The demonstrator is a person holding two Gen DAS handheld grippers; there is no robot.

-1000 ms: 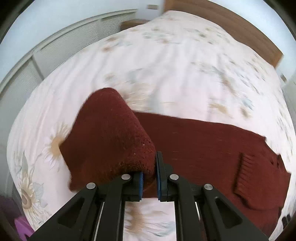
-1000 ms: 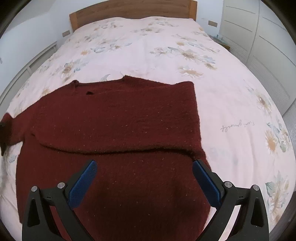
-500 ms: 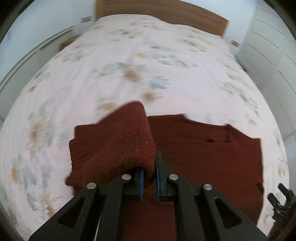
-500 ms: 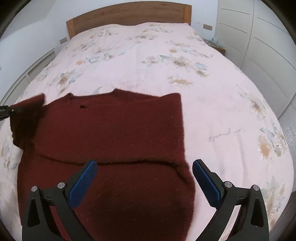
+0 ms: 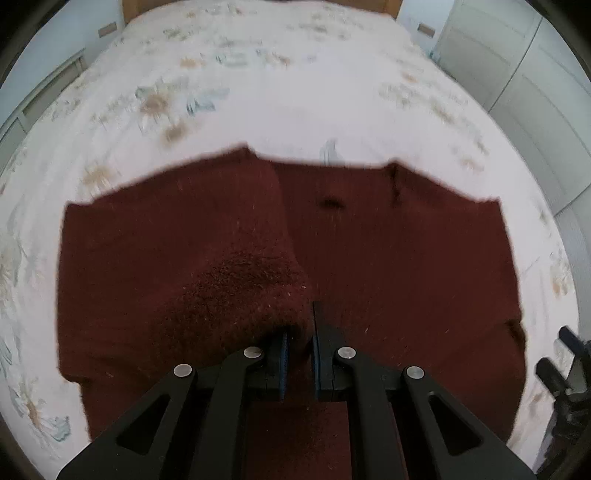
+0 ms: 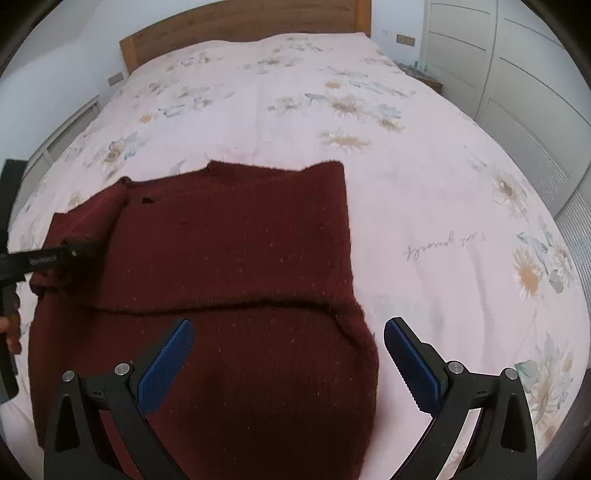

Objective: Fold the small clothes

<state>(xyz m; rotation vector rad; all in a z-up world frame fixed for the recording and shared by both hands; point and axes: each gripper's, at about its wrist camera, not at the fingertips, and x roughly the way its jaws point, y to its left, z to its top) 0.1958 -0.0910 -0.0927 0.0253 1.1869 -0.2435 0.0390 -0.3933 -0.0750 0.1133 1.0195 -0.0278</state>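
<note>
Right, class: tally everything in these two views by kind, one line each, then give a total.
Dark red knitted sweater: 1
Claws, left and right: 2
Floral bedspread: 1
Wooden headboard: 1
Total: 5

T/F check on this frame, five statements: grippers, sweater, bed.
1. The left gripper is shut on a sleeve of the dark red sweater. True.
2. The right gripper is clamped on the sweater's hem. False: its jaws stand wide open, holding nothing.
3. The sweater lies on a floral bedspread. True.
4. The sweater is blue. False: it is dark red.
5. The headboard is metal. False: it is wooden.
</note>
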